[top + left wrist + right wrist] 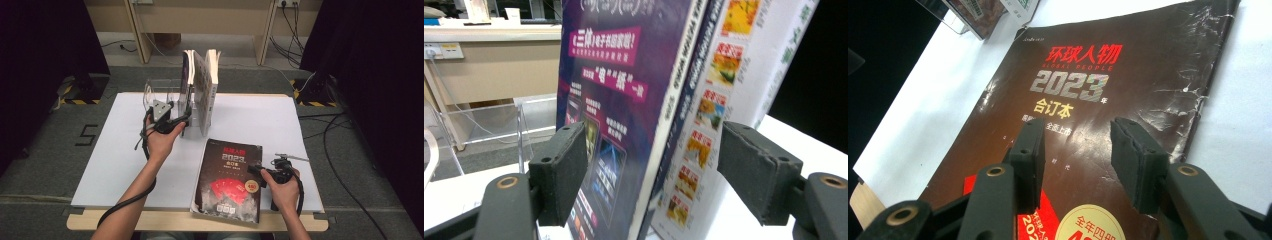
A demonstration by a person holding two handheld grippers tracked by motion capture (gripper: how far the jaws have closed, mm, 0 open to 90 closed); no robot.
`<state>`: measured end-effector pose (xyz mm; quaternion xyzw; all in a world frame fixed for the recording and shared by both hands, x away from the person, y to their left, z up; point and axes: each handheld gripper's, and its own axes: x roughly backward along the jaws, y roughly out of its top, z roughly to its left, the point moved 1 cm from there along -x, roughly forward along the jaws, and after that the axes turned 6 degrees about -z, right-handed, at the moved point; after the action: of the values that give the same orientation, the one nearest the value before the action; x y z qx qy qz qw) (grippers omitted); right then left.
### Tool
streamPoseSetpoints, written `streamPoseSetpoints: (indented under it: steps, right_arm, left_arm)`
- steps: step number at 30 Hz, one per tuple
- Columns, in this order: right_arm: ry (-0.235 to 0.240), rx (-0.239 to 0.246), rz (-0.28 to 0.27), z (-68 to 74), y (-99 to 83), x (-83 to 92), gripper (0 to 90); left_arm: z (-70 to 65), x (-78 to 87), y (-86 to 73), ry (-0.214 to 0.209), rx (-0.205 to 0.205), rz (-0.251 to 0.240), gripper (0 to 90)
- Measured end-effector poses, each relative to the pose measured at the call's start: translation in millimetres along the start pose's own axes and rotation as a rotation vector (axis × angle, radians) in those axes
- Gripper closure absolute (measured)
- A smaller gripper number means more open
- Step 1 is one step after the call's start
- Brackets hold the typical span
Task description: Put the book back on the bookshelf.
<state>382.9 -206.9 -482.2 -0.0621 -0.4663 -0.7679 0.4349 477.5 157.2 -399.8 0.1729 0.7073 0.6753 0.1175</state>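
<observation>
While the left gripper [176,119] stood open around upright books [200,90] at upper center, nothing was clamped. Lower right, the right gripper [261,171] hovered open over a flat magazine [229,180].

The high view looks forward and down from above the person's side onto the whole white table [125,150]. The left gripper view sits close behind its jaws, facing the upright books [624,125], which the high view shares. The right gripper view looks down, close, along its jaws onto the dark magazine [1098,100], also shared with the high view.
</observation>
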Motion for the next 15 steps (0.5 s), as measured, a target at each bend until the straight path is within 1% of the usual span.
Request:
streamPoseSetpoints:
  steps: [7, 12, 15]
  right_arm:
    - [-0.003, 0.007, -0.001, 1.1, 0.1, -0.8, 58.0]
    - [-0.012, 0.007, 0.000, 0.9, 1.4, -0.5, 58.0]
    - [-0.025, 0.004, 0.003, 0.5, 2.9, 0.5, 58.1]
  left_arm:
    - [1.9, 11.9, -8.6, -0.016, 0.014, 0.021, 27.3]
    - [5.6, 20.0, -16.4, -0.025, 0.019, 0.048, 27.7]
    - [6.9, 26.7, -23.3, -0.038, 0.024, 0.074, 28.0]
